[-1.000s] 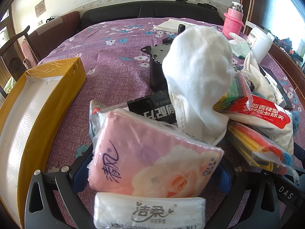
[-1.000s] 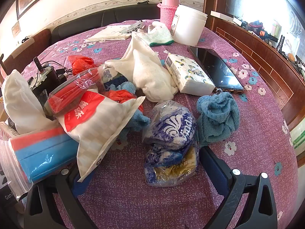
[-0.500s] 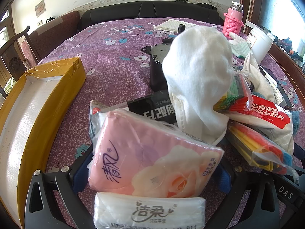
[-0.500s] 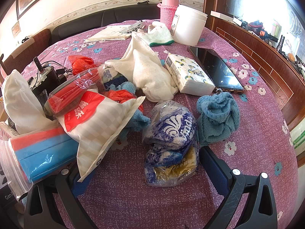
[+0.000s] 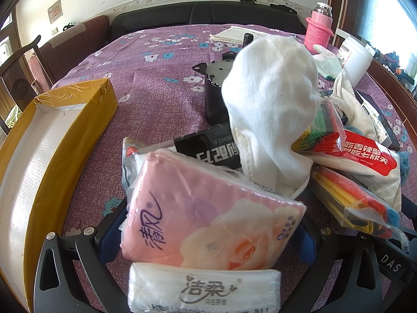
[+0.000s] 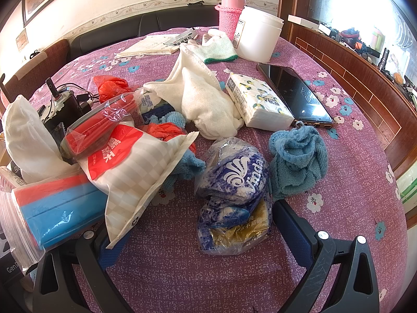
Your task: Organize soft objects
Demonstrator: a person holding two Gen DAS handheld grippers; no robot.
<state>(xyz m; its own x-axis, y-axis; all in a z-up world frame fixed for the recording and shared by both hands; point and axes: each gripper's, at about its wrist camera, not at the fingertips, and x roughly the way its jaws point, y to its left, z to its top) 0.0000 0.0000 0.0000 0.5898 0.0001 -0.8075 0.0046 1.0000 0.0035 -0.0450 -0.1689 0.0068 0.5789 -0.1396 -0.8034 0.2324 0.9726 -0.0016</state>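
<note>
Almost nothing differs from a second ago. In the right wrist view the blue tissue bag (image 6: 233,198) sits a touch lower, nearer six o'clock, between the spread fingers of the right gripper (image 6: 198,237). The left wrist view shows no shift at all.

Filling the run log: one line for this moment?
left gripper: open, around pink tissue pack | right gripper: open, around blue bag

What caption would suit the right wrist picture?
Open right gripper around a blue tissue bag, amid cloths and packets on a purple floral tablecloth.
</note>
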